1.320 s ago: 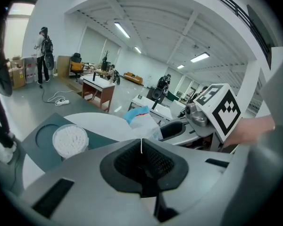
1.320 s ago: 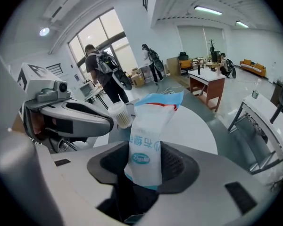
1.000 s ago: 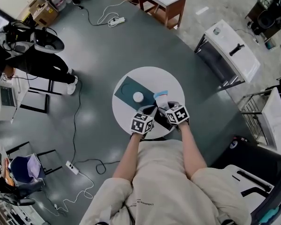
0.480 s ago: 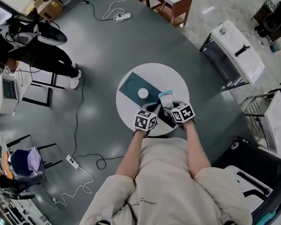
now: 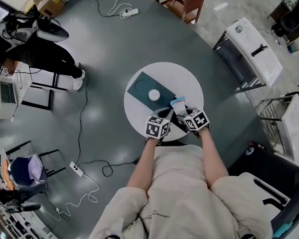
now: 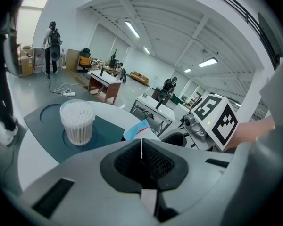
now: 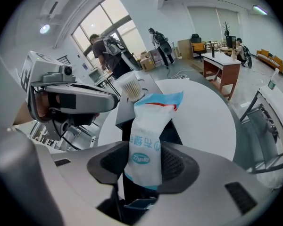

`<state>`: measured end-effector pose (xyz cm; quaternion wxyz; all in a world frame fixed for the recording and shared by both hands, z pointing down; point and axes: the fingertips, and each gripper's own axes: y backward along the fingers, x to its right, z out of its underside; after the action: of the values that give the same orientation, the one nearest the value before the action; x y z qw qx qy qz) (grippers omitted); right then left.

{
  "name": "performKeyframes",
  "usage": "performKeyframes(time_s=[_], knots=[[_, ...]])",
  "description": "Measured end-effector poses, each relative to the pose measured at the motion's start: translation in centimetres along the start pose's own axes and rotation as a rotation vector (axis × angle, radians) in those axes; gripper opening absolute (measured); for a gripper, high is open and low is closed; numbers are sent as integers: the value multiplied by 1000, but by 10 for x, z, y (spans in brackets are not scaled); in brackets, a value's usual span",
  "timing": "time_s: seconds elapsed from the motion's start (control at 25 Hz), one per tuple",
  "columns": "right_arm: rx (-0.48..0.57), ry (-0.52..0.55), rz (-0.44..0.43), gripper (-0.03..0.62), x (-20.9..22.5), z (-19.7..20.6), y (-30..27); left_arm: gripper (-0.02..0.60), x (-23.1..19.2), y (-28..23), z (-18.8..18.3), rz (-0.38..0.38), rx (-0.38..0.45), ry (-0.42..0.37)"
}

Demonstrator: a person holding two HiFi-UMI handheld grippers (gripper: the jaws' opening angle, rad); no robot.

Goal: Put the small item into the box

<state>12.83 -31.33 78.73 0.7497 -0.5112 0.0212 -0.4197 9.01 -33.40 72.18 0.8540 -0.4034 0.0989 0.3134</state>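
A small white and blue packet [image 5: 178,103] [image 7: 148,135] stands up between the pads of my right gripper [image 5: 183,111] [image 7: 144,163], which is shut on its lower half. Below it a black object [image 5: 175,127] [image 7: 172,133] lies on the round white table [image 5: 190,83], mostly hidden by the grippers. My left gripper [image 5: 164,115] [image 6: 141,147] hovers just left of the right one, jaws shut with nothing visible between them. In the left gripper view the packet's blue top [image 6: 137,128] shows beyond the jaws.
A jar of cotton swabs [image 5: 154,94] [image 6: 77,121] stands on a dark teal mat [image 5: 139,86] at the table's far left. A person in dark clothes [image 5: 37,54] stands at the left. Cables [image 5: 89,168] cross the floor, and other tables [image 5: 251,49] stand around.
My right gripper has drawn the packet a little nearer to me and lower, away from the swab jar. The left gripper has hardly moved.
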Motion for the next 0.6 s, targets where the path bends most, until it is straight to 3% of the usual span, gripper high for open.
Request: performKeyframes(time_s=[0.6], knots=[[-125,91,1,213,-13,22,-19,25,-15,9,15,-19,-2,77]])
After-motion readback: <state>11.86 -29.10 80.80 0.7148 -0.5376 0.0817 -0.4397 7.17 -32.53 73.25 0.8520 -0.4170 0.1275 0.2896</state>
